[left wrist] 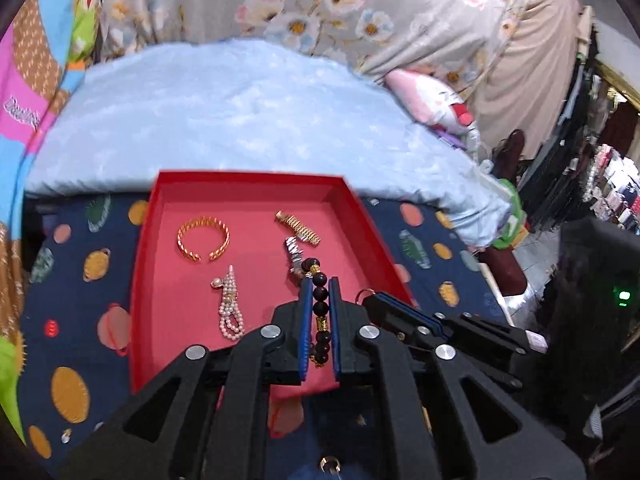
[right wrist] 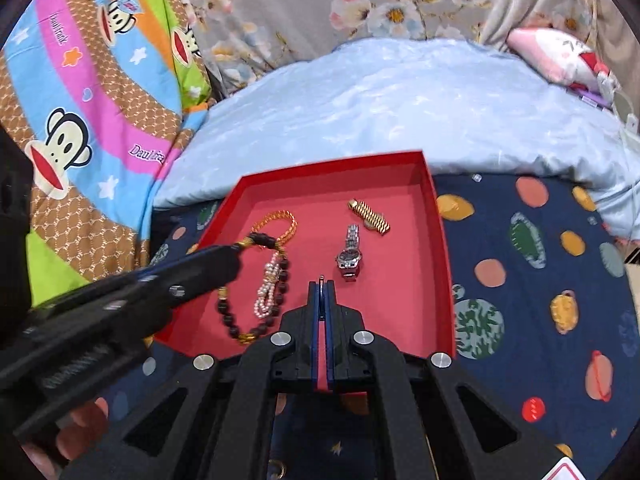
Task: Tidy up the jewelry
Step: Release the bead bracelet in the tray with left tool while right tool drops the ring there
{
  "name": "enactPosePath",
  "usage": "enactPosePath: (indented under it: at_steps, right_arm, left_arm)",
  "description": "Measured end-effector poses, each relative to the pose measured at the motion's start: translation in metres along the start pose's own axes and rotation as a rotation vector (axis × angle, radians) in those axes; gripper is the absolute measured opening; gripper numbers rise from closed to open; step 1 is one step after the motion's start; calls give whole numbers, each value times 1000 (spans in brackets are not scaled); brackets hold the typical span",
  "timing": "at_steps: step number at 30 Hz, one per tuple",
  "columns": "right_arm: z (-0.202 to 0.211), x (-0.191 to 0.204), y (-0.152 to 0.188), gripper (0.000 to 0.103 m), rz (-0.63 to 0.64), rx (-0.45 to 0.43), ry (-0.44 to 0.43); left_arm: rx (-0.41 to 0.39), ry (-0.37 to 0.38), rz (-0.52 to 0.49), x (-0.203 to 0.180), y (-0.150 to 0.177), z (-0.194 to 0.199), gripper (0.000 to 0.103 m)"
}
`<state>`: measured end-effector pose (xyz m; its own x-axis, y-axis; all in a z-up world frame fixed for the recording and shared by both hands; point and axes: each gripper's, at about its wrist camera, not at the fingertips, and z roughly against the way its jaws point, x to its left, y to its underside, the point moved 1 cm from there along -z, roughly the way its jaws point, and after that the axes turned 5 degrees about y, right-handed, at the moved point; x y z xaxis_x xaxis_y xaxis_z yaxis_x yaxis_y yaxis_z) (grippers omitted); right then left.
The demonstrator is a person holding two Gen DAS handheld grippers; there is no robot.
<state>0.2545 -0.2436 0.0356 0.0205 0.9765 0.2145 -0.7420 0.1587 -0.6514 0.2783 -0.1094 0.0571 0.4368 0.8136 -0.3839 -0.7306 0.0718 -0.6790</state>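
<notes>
We hold the left claw (left wrist: 319,280) shut on the black beads (right wrist: 256,284), which hang over the red tray (left wrist: 240,184). The right claw (right wrist: 321,282) is squeezed tight on what looks like a small ring (left wrist: 365,293). In the tray lie a gold bangle (left wrist: 204,238), pearls (left wrist: 230,306), a watch (right wrist: 349,254) and a gold strap (right wrist: 370,216).

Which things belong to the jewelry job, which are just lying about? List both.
Job: red tray, gold bangle, pearl piece, gold watch band, silver watch, bead bracelet in left gripper, small ring in right gripper.
Lying about: blue blanket, pink pillow, planet-print cover.
</notes>
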Motion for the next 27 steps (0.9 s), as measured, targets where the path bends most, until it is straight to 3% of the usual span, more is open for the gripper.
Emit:
enactPosePath:
  at_steps: [4, 7, 9, 11, 12, 14, 20, 27]
  right_arm:
    - [-23, -4, 5, 2, -2, 42, 3]
    - [-32, -6, 8, 2, 1, 57, 15]
    - [-36, -7, 9, 4, 9, 51, 41]
    - [-36, -10, 9, 7, 13, 41, 62]
    - [-34, -11, 9, 9, 12, 28, 72]
    - [-28, -15, 9, 27, 8, -3, 98]
    - [0, -12, 10, 30, 28, -74, 146]
    - [34, 2, 26, 34, 33, -99, 148]
  left_arm:
    - [43, 32, 35, 9, 2, -28, 7]
    - [52, -1, 29, 16, 5, -40, 7]
    - [50, -32, 23, 21, 6, -44, 13]
    - [39, -81, 26, 26, 6, -45, 48]
    - [23, -117, 29, 28, 6, -44, 53]
    - [-19, -184, 9, 29, 6, -36, 62]
    - [-101, -382, -164, 13, 11, -10, 62]
    - [-105, -424, -177, 5, 30, 19, 62]
